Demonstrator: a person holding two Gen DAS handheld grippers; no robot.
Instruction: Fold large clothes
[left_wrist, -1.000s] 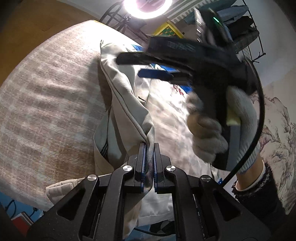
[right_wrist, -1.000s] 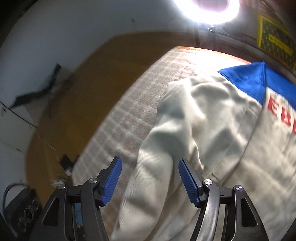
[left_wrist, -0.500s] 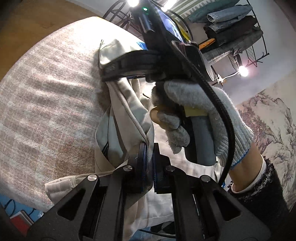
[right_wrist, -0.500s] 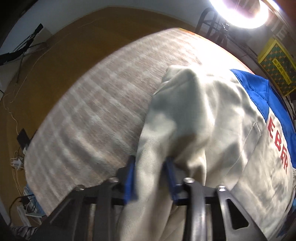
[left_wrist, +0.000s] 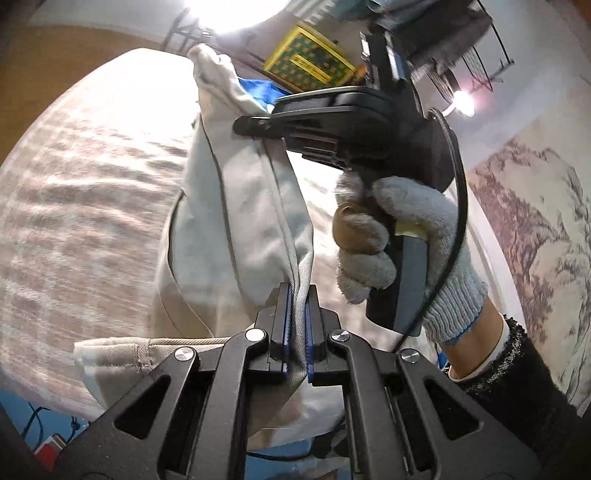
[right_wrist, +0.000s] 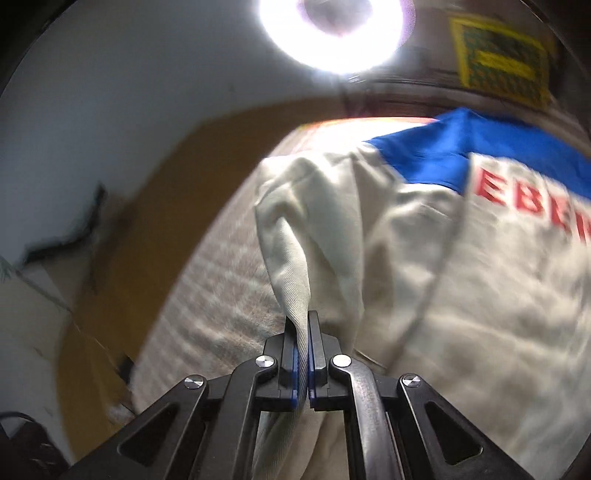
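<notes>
One jacket (left_wrist: 243, 206), two tongs, left tongs (left_wrist: 297, 325) and right tongs (right_wrist: 302, 363) both clamping it

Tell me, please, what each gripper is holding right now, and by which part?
Both hold the beige jacket: left gripper pinches a seamed edge fold, right gripper a fold near its side edge.

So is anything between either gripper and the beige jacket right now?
No. The left gripper and the right gripper are each shut directly on a fold of the beige jacket, with nothing visible in between.
</notes>
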